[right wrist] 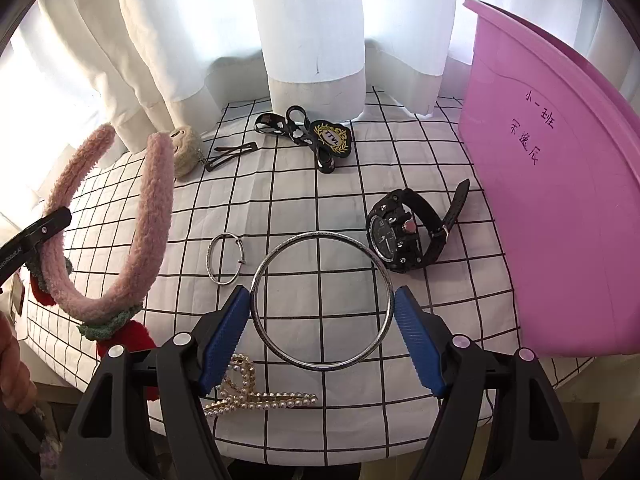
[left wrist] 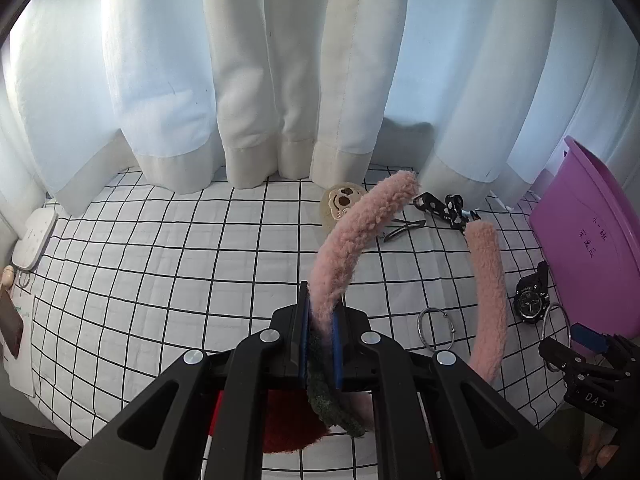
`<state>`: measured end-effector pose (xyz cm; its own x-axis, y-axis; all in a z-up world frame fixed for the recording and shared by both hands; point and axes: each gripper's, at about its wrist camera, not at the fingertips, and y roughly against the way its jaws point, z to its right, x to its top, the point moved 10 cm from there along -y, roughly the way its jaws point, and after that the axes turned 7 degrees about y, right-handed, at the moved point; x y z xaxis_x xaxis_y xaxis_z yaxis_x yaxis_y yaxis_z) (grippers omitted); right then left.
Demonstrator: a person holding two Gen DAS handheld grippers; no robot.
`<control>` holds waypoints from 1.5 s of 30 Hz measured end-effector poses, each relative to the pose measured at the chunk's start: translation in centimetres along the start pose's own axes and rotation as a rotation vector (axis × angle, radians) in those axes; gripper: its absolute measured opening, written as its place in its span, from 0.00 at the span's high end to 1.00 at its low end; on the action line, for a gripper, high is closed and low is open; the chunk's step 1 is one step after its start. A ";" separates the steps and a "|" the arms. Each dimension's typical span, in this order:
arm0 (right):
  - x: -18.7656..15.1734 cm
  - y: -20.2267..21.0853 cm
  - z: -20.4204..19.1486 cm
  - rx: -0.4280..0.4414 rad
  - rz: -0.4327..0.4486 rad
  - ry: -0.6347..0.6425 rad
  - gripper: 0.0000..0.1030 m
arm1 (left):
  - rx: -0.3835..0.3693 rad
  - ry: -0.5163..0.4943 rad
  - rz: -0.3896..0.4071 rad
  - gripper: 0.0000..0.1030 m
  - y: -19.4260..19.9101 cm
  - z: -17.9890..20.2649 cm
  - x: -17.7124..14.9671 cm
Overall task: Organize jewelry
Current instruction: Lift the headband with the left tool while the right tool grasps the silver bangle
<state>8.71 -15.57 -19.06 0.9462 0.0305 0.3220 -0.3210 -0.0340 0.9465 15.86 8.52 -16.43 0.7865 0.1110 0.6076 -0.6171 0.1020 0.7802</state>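
The left gripper pinches the fluffy pink headband; the right gripper clasps the thin silver bangle edgewise, which could spring out.

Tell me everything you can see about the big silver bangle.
The big silver bangle is a thin, closed metal ring with a finely textured shine. It sits between the blue pads of the right tongs, gripped across its width and apparently lifted above the checked cloth. The grid shows through its empty middle. Nothing else touches it.
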 end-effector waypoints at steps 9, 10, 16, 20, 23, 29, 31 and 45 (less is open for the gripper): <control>5.2 8.9 3.3 -0.038 0.187 -0.020 0.31 | -0.093 -0.057 0.144 0.91 5.8 6.2 5.6; 5.6 10.0 3.9 -0.045 0.209 -0.027 0.31 | -0.108 -0.061 0.159 0.91 6.5 7.2 6.2; 7.2 15.4 9.5 -0.110 0.304 -0.080 0.31 | -0.212 -0.110 0.232 0.91 9.8 14.5 9.6; 7.4 18.1 13.8 -0.159 0.338 -0.118 0.31 | -0.296 -0.152 0.265 0.91 11.6 20.7 10.9; 7.2 19.7 17.2 -0.197 0.355 -0.142 0.31 | -0.349 -0.175 0.276 0.91 12.4 25.5 11.3; 5.5 20.3 24.1 -0.223 0.328 -0.204 0.31 | -0.405 -0.228 0.241 0.91 11.4 34.4 10.5; 4.6 19.3 26.0 -0.226 0.304 -0.221 0.31 | -0.405 -0.247 0.213 0.91 10.5 37.0 9.7; 1.9 10.2 31.7 -0.146 0.117 -0.263 0.31 | -0.265 -0.377 -0.012 0.86 0.3 44.8 4.1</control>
<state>8.53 -47.53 -9.50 0.8744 -0.2250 0.4298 -0.4124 0.1218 0.9028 19.99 -35.26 -7.02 0.7171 -0.2542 0.6489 -0.5546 0.3557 0.7523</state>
